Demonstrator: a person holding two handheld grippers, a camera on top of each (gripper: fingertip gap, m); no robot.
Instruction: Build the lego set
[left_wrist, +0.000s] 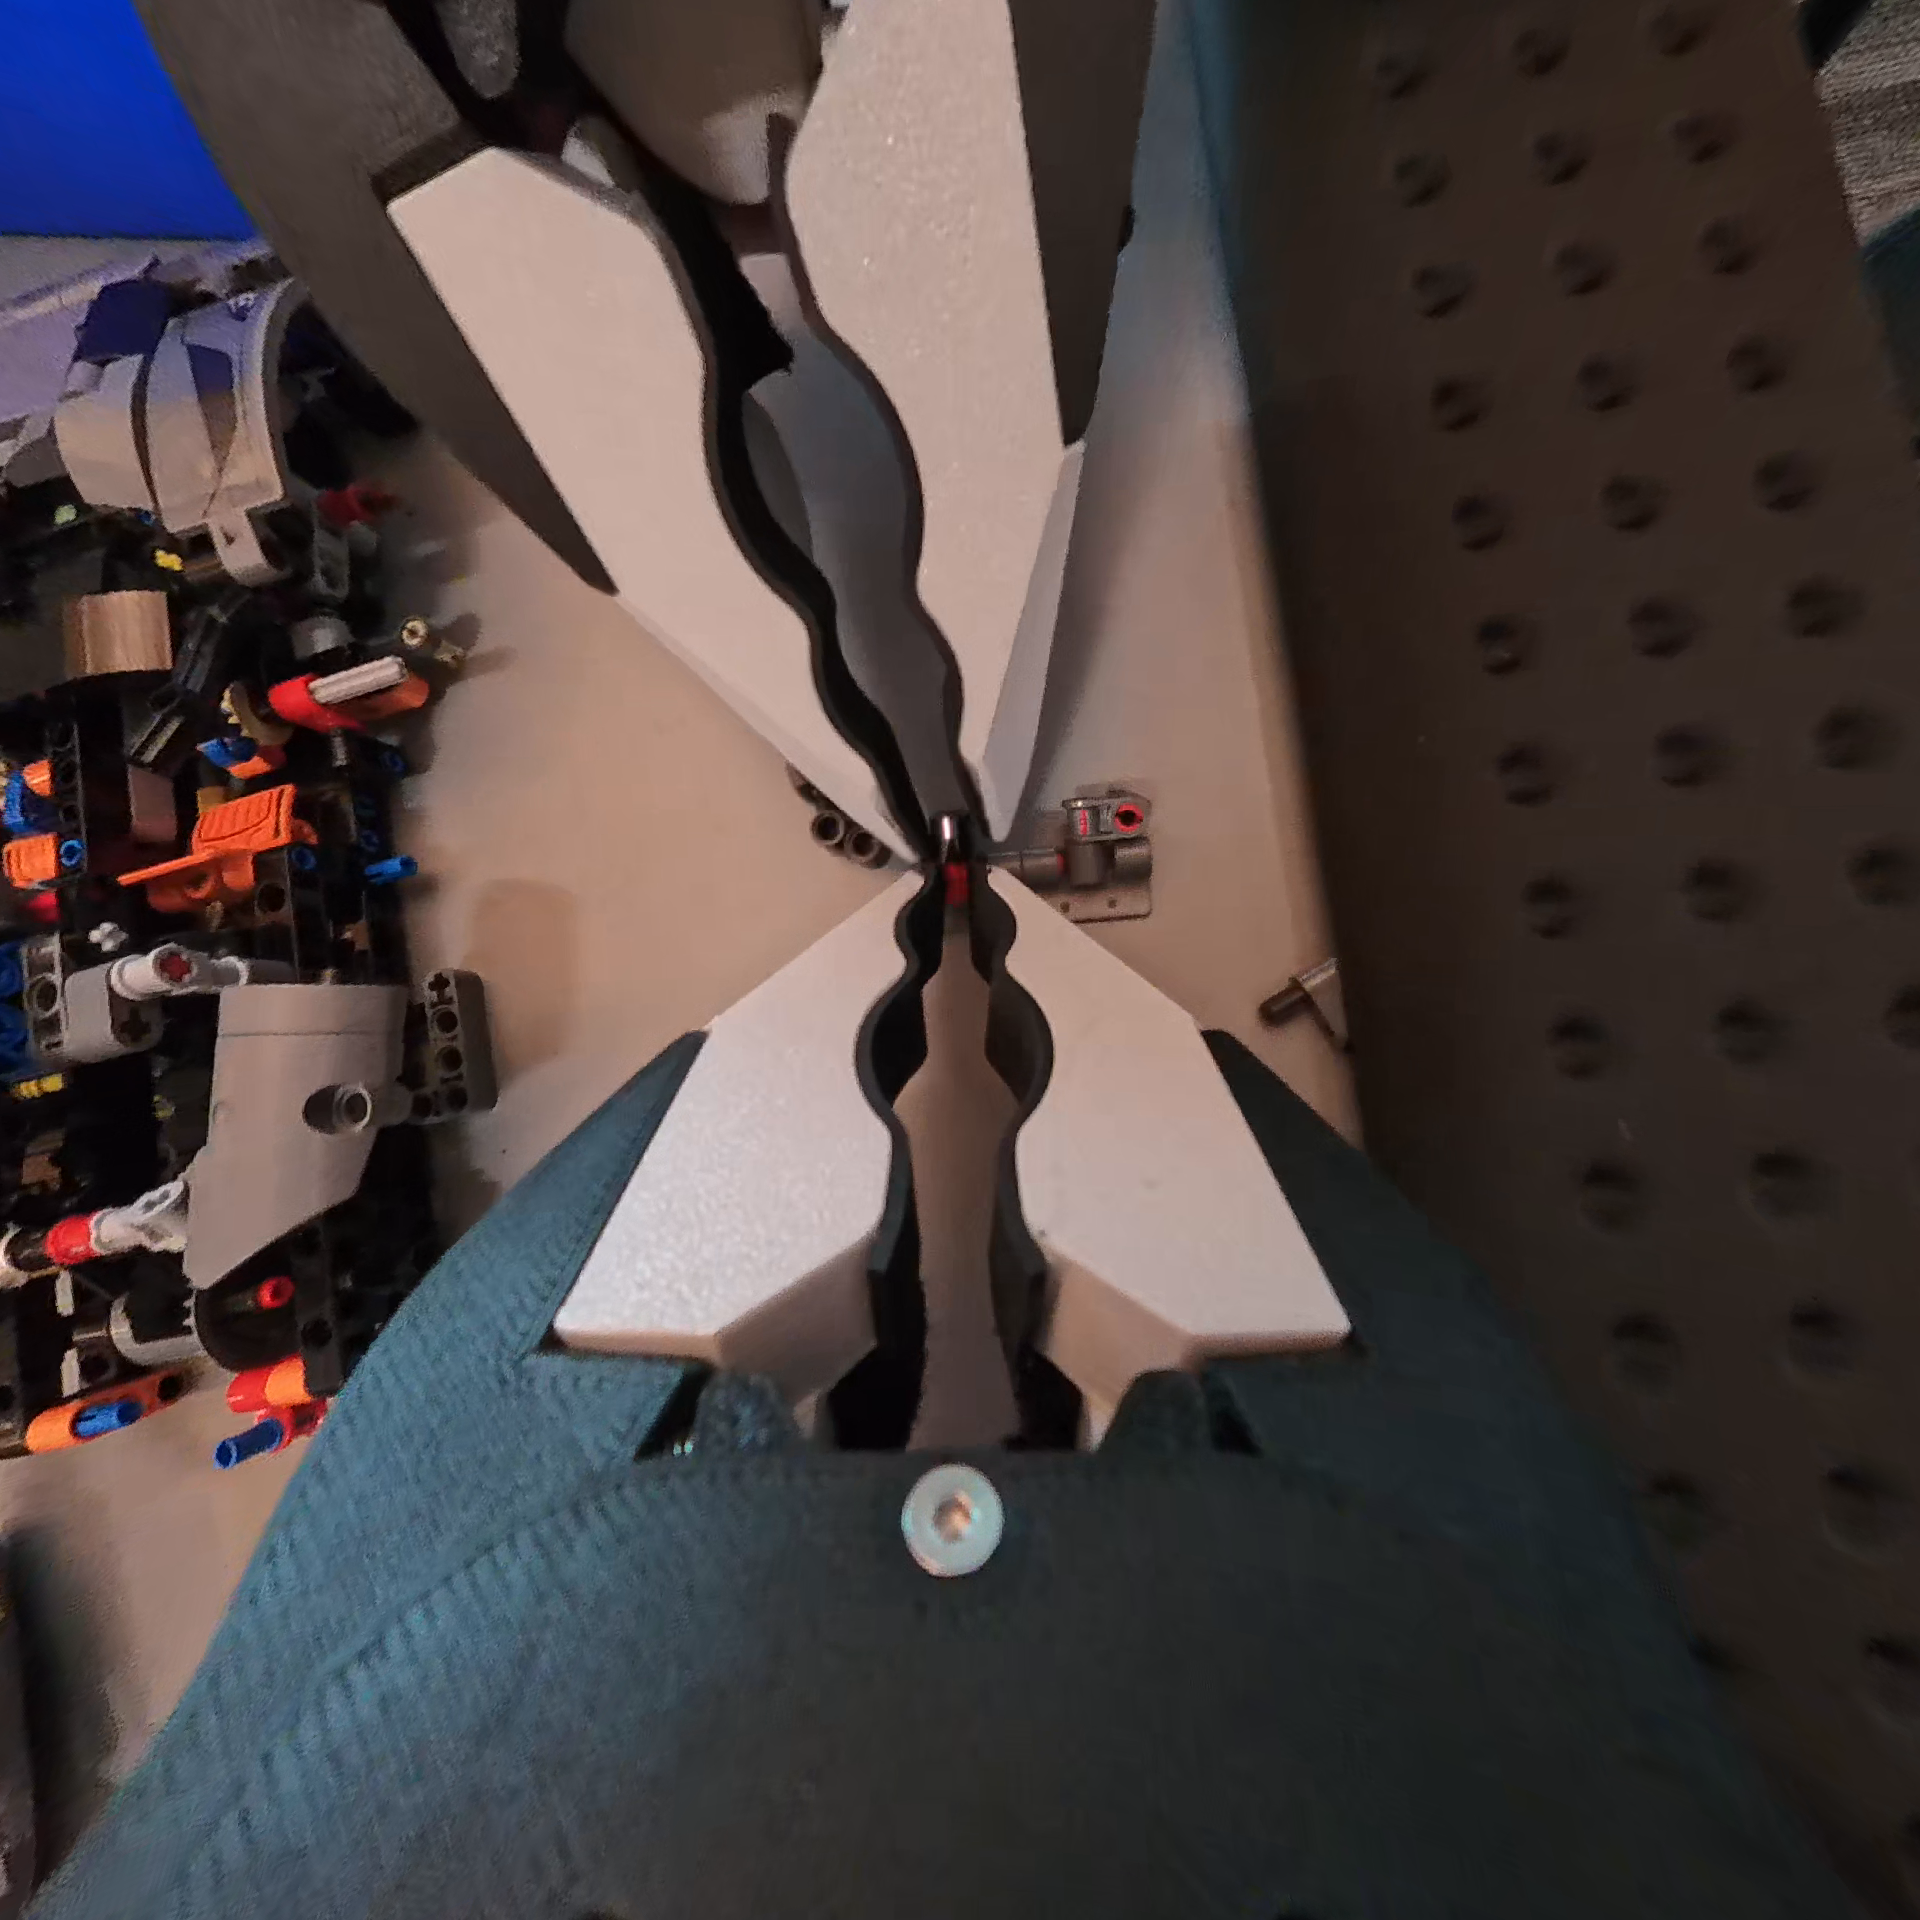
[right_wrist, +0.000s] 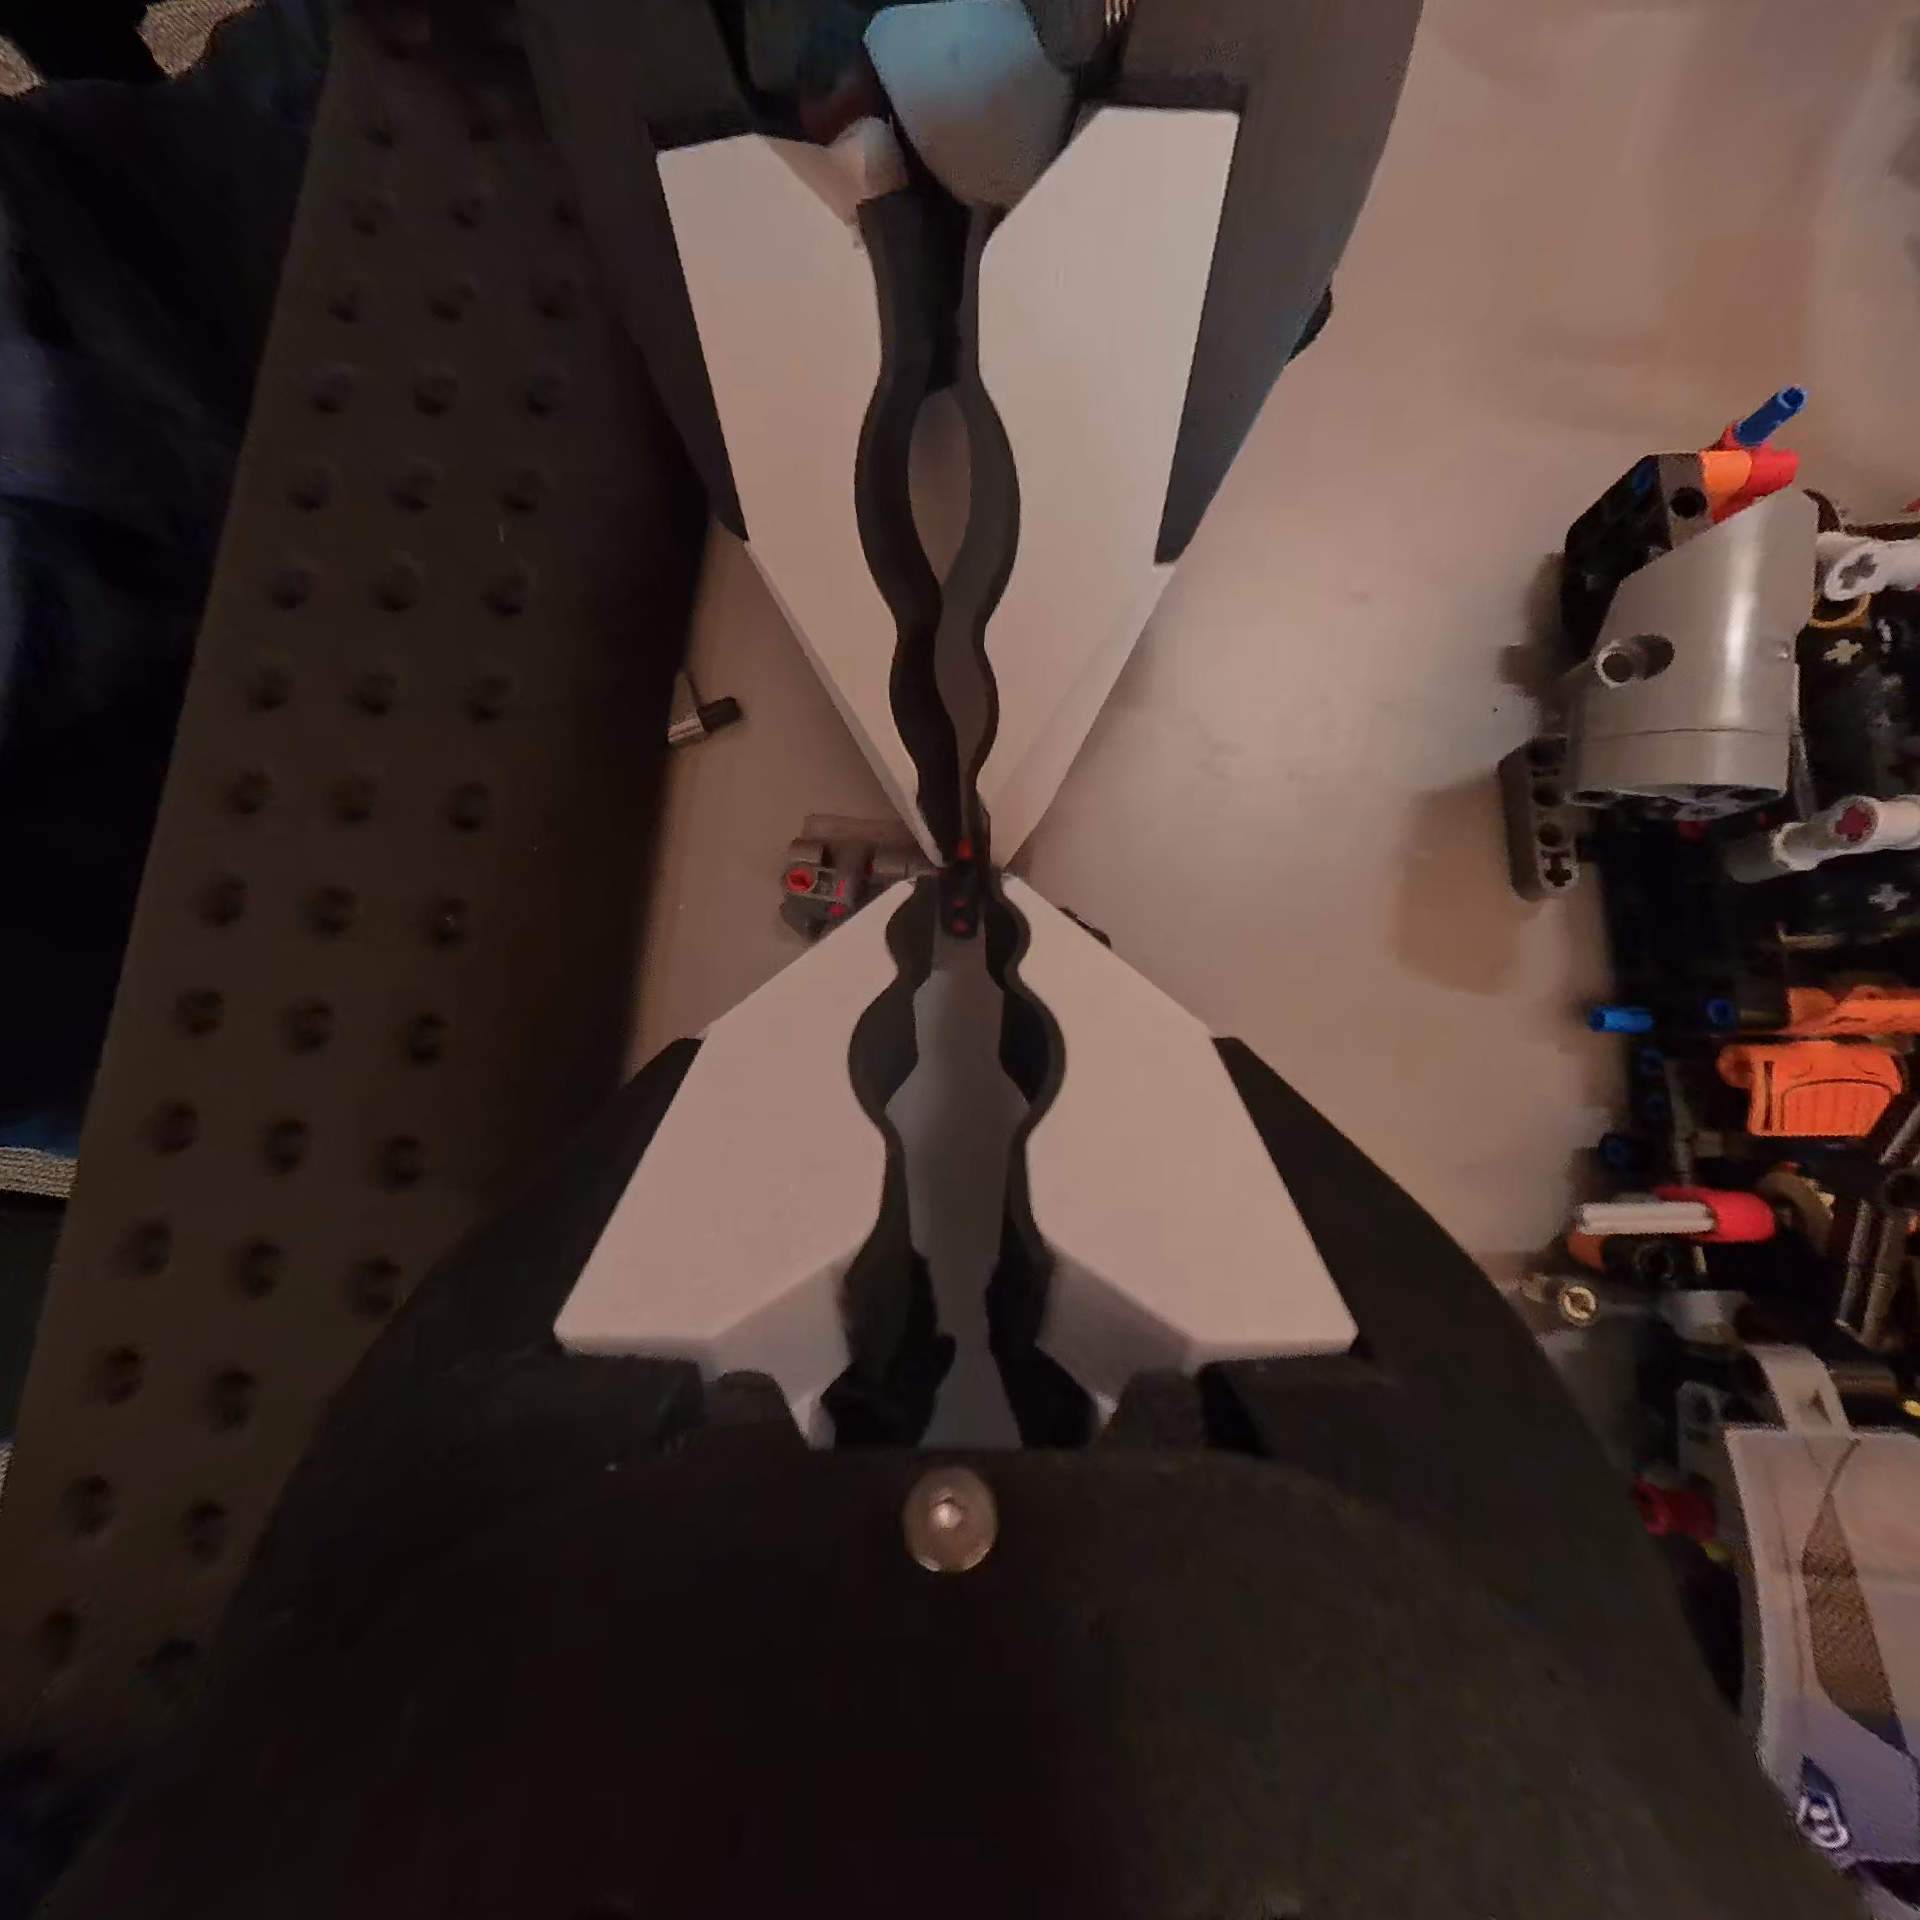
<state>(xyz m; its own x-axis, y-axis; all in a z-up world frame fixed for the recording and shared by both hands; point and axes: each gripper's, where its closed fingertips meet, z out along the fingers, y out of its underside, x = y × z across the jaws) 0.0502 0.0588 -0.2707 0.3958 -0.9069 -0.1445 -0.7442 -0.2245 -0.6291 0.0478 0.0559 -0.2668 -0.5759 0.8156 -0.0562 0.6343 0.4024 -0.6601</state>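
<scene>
My left gripper (left_wrist: 954, 891) and right gripper (right_wrist: 962, 914) meet tip to tip above the beige table (left_wrist: 623, 883). Each is shut on a small black and red Lego piece (left_wrist: 956, 883) (right_wrist: 961, 906) pinched between the tips; a small dark pin end (left_wrist: 951, 828) shows at the right gripper's tips. I cannot tell whether it is one piece or two joined. The right gripper comes in from the top of the left wrist view (left_wrist: 940, 831), and the left gripper from the top of the right wrist view (right_wrist: 961, 847).
A small grey connector assembly with red pins (left_wrist: 1101, 857) (right_wrist: 831, 873) lies just under the tips. A grey pin (left_wrist: 1304, 1003) (right_wrist: 707, 719) lies by a dark studded panel (left_wrist: 1610, 831) (right_wrist: 364, 727). The large black, grey and orange model (left_wrist: 208, 935) (right_wrist: 1766, 935) fills one side. My left and right fingertips are right by each other. Both grippers' tips are roughly 6 cm from the grey pin (right_wrist: 707, 719). Seen from the left wrist view (left_wrist: 1291, 991) as well.
</scene>
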